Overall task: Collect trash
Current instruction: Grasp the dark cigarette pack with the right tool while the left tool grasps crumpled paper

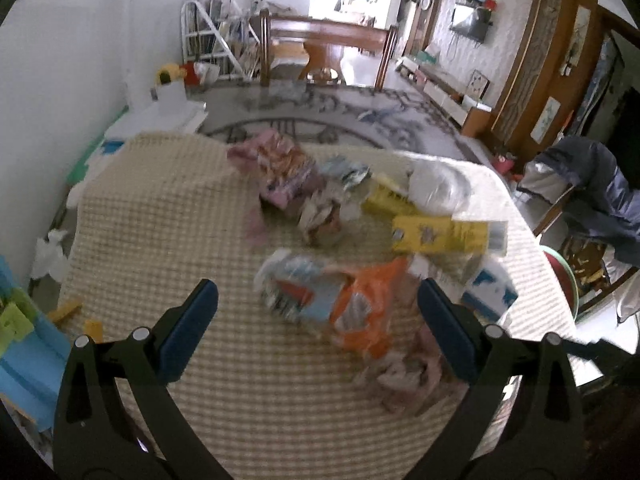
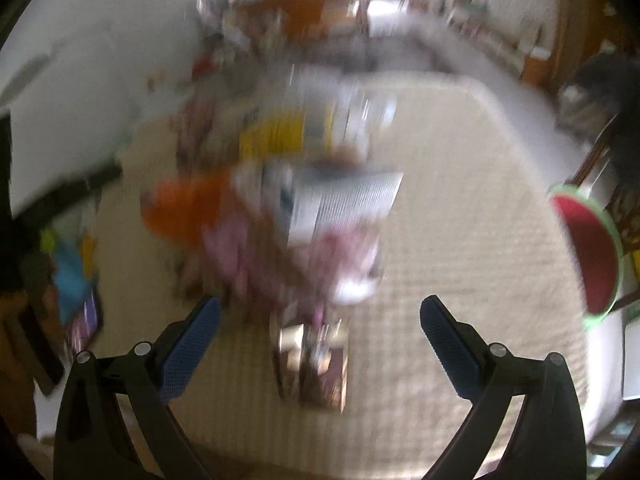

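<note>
A heap of trash lies on a checked beige tablecloth (image 1: 168, 216). In the left wrist view I see an orange wrapper (image 1: 366, 308), a yellow carton (image 1: 436, 234), a pink packet (image 1: 280, 172), a crumpled white bag (image 1: 434, 188) and a blue-and-white box (image 1: 490, 290). My left gripper (image 1: 318, 292) is open above the near side of the heap, holding nothing. The right wrist view is blurred; it shows the orange wrapper (image 2: 184, 212), a striped white pack (image 2: 344, 204), pink wrappers (image 2: 256, 256) and a small dark packet (image 2: 316, 364). My right gripper (image 2: 320, 308) is open and empty over that packet.
A red bowl with a green rim (image 2: 588, 252) sits beyond the table's right edge, beside a chair draped with dark clothing (image 1: 596, 188). Blue and green items (image 1: 24, 336) lie at the left edge. A glass table (image 1: 320, 108) and wooden chairs (image 1: 328, 44) stand behind.
</note>
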`<state>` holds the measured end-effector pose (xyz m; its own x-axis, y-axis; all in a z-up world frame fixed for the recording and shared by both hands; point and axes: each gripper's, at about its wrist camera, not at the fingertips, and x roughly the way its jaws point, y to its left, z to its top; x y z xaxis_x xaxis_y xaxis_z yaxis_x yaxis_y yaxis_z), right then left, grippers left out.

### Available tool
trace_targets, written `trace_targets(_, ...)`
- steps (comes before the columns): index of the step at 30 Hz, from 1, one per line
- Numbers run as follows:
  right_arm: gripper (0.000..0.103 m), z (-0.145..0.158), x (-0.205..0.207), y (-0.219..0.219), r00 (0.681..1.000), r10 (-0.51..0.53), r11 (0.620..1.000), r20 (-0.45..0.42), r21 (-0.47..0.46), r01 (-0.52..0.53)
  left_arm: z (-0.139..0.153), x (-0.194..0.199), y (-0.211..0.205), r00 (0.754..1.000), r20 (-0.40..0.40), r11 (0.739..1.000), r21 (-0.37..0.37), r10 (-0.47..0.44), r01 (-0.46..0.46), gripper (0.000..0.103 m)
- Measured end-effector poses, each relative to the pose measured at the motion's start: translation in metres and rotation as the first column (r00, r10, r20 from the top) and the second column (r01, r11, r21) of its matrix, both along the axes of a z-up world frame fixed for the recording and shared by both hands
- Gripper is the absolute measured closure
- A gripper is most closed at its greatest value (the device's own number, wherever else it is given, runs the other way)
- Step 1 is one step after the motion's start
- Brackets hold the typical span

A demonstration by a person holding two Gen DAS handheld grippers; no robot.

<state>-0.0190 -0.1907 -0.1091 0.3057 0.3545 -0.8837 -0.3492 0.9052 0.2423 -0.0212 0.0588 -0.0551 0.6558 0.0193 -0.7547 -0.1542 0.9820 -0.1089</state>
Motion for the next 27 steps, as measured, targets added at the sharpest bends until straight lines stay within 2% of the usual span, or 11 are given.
trace_targets(3, 0.008, -0.023, 0.002, 0.006, 0.997, 0.017, 1.000, -0.082, -0.001, -0.017, -0.010, -0.004, -0.005, 0.999, -0.035, 0.999, -0.010, -0.032, 0.031, 0.005)
trace_targets(5, 0.015, -0.034, 0.003, 0.007, 0.992, 0.010, 1.000, -0.125, -0.015, -0.012, -0.016, -0.005, -0.013, 0.996, -0.064, 0.998, -0.023, -0.063, 0.062, 0.005)
trace_targets(6, 0.024, -0.037, 0.003, 0.005, 0.990, 0.004, 1.000, -0.141, -0.014, -0.006, -0.020, -0.005, -0.016, 0.994, -0.074, 0.996, -0.033, -0.079, 0.077, 0.005)
trace_targets(7, 0.038, -0.039, 0.004, 0.003, 0.988, -0.004, 1.000, -0.155, -0.008, 0.003, -0.024, -0.007, -0.018, 0.991, -0.083, 0.993, -0.054, -0.106, 0.101, 0.005)
trace_targets(9, 0.054, -0.043, 0.006, -0.001, 0.984, -0.027, 0.999, -0.175, 0.012, 0.030, -0.029, -0.008, -0.025, 0.981, -0.112, 0.985, -0.087, -0.158, 0.148, 0.005)
trace_targets(13, 0.054, -0.030, 0.011, -0.008, 0.990, -0.037, 0.999, -0.134, 0.032, 0.041, -0.043, -0.008, -0.038, 0.955, -0.158, 0.964, -0.130, -0.252, 0.233, 0.005)
trace_targets(18, 0.055, -0.017, 0.012, -0.012, 0.997, -0.032, 0.998, -0.066, 0.047, 0.036, -0.058, -0.001, -0.048, 0.934, -0.194, 0.946, -0.187, -0.299, 0.264, 0.009)
trace_targets(21, 0.055, -0.013, 0.014, -0.013, 0.998, -0.050, 0.997, -0.043, 0.058, 0.052, -0.070, 0.006, -0.056, 0.918, -0.221, 0.933, -0.229, -0.328, 0.278, 0.021)
trace_targets(24, 0.055, -0.006, 0.018, -0.019, 0.997, -0.078, 0.994, -0.022, 0.079, 0.079, -0.079, 0.009, -0.057, 0.905, -0.250, 0.924, -0.263, -0.344, 0.279, 0.039)
trace_targets(26, 0.054, -0.002, 0.019, -0.023, 0.995, -0.096, 0.991, -0.012, 0.092, 0.097, -0.082, 0.010, -0.055, 0.901, -0.265, 0.919, -0.292, -0.345, 0.266, 0.070)
trace_targets(27, 0.054, 0.001, 0.020, -0.026, 0.994, -0.108, 0.989, -0.004, 0.099, 0.107, -0.082, 0.010, -0.052, 0.903, -0.270, 0.920, -0.299, -0.335, 0.252, 0.072)
